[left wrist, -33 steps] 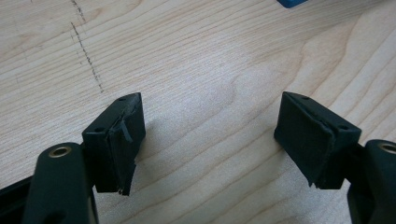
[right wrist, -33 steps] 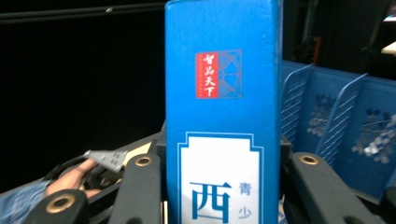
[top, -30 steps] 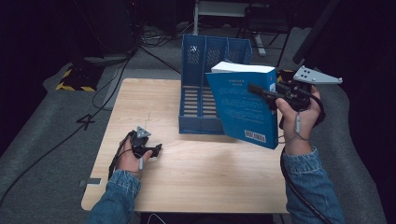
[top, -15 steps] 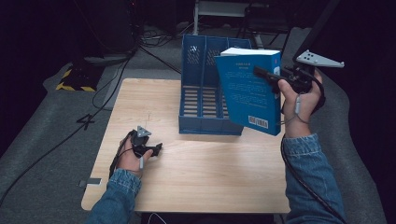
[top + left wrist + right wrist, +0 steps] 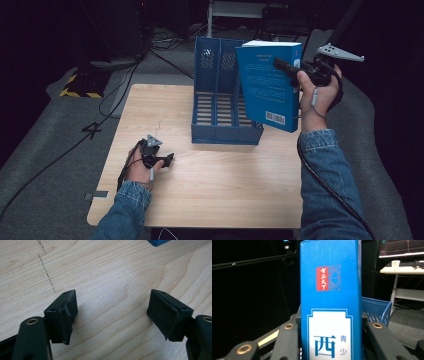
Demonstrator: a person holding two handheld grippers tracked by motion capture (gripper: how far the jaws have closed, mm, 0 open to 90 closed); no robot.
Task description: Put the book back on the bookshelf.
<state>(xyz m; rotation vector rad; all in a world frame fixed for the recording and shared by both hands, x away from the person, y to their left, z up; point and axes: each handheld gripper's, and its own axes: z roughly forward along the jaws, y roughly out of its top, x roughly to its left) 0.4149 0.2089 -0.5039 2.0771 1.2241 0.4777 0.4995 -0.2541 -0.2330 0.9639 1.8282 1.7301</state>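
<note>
We see the right tool [image 5: 289,68] clamped on a blue book [image 5: 267,85] just above the blue file rack [image 5: 220,100]; the left tool [image 5: 112,312] rests wide open near the rack's front on the counter [image 5: 210,190].

The left gripper [image 5: 167,160] was held low in the left hand [image 5: 139,165], its jaws spread wide apart with nothing between them. The right gripper [image 5: 281,65] was raised in the right hand [image 5: 316,95], the denim-sleeved forearm lifted upright, and its jaws were closed on the spine of a blue book [image 5: 329,302] clamped between them.
</note>
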